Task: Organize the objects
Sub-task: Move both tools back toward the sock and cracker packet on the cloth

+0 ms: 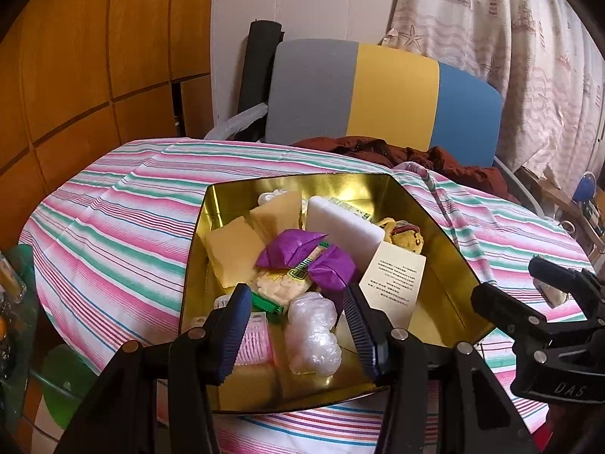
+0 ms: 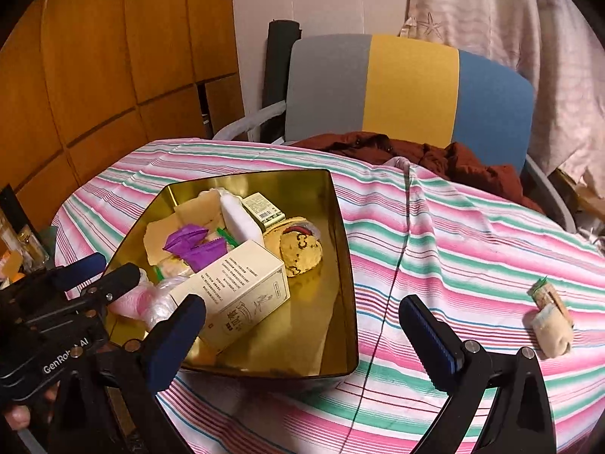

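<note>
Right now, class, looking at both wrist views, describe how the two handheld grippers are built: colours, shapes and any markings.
Both are black, angular frames with silver rivets at the joints. Each finger ends in a dark blue ribbed pad. The left gripper carries white lettering reading "GenRob.. AI" on its body; the right gripper shows "DAS" on its side. No cables or sleeves are visible.
</note>
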`<state>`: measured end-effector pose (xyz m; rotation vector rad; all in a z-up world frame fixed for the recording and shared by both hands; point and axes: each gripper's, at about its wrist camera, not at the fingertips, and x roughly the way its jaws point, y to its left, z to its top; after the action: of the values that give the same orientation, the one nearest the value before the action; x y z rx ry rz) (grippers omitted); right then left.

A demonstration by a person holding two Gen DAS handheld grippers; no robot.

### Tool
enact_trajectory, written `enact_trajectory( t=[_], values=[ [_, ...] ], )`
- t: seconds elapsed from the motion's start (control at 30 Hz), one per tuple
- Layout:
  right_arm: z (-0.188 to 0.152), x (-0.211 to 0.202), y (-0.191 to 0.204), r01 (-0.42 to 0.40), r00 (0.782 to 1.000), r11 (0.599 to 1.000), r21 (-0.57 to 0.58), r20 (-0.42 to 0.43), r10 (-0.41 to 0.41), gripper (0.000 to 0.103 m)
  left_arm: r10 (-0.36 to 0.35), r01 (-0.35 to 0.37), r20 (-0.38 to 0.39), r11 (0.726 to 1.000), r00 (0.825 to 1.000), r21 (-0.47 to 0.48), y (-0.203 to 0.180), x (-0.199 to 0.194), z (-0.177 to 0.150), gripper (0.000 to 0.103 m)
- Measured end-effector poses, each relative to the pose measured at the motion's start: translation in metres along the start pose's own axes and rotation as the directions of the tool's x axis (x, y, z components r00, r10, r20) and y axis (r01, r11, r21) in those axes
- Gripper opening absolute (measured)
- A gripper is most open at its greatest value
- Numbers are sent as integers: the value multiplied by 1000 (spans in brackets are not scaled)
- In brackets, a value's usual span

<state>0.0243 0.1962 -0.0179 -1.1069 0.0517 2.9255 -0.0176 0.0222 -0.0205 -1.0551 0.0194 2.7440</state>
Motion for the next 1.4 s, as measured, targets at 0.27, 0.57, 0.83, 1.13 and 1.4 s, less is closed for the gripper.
enact_trajectory(
  t=[0.27,0.57,0.83,1.13,1.4],
  values=[
    [2,-3,1,41,999,999,-15,17,-41,103,25,-25,-2,1000,1000,14,-3,0,-1,51],
    [1,-4,-17,88,996,996,9,9,-88,103,17,-17,4,999,1000,44,-8,-2,0,51],
    [5,-5,-36,132,991,991,19,-5,-132,103,-1,0,12,997,1000,80,-16,-3,1,51],
    [13,-7,-89,180,983,978,106,-54,-175,103,-24,23,8,994,1000,108,-23,-2,2,51],
    [17,-18,-159,263,964,943,206,-90,-250,103,-49,47,14,992,999,114,-27,-3,6,51]
  ],
)
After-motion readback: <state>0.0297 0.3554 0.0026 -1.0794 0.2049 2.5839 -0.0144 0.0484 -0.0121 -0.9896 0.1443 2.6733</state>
